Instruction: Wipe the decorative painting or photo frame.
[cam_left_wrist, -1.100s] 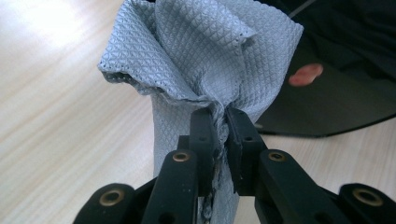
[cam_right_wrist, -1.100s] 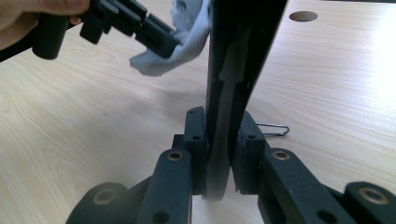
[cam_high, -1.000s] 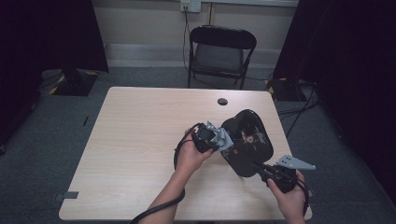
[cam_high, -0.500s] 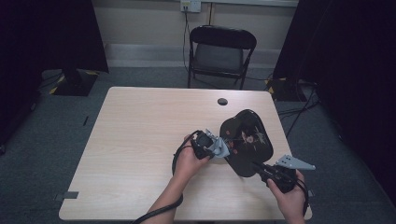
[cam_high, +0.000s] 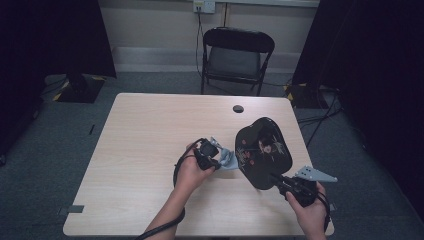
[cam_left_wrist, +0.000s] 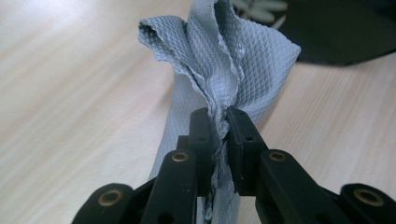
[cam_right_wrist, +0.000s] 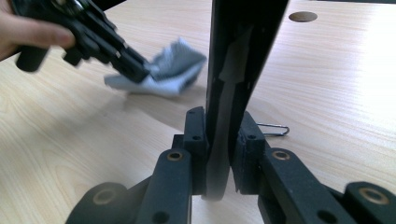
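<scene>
A black round hand fan (cam_high: 262, 150) with a printed picture hangs tilted over the table's right half. My right gripper (cam_high: 278, 181) is shut on its handle; in the right gripper view the fan (cam_right_wrist: 238, 56) stands edge-on between the two jaws of the right gripper (cam_right_wrist: 218, 128). My left gripper (cam_high: 222, 161) is shut on a bunched grey cloth (cam_high: 230, 161) just left of the fan's edge, low over the table. In the left gripper view the left gripper (cam_left_wrist: 218, 119) pinches the quilted cloth (cam_left_wrist: 219, 60). The cloth (cam_right_wrist: 173, 70) rests on the wood.
The light wooden table (cam_high: 150, 130) has a round cable hole (cam_high: 238, 108) near its far edge. A thin wire clip (cam_right_wrist: 273, 129) lies on the wood by the fan's handle. A black folding chair (cam_high: 237, 55) stands beyond the table.
My left gripper has drawn the grey cloth leftward off the fan's face to the table beside it. The right gripper and fan have stayed put.
</scene>
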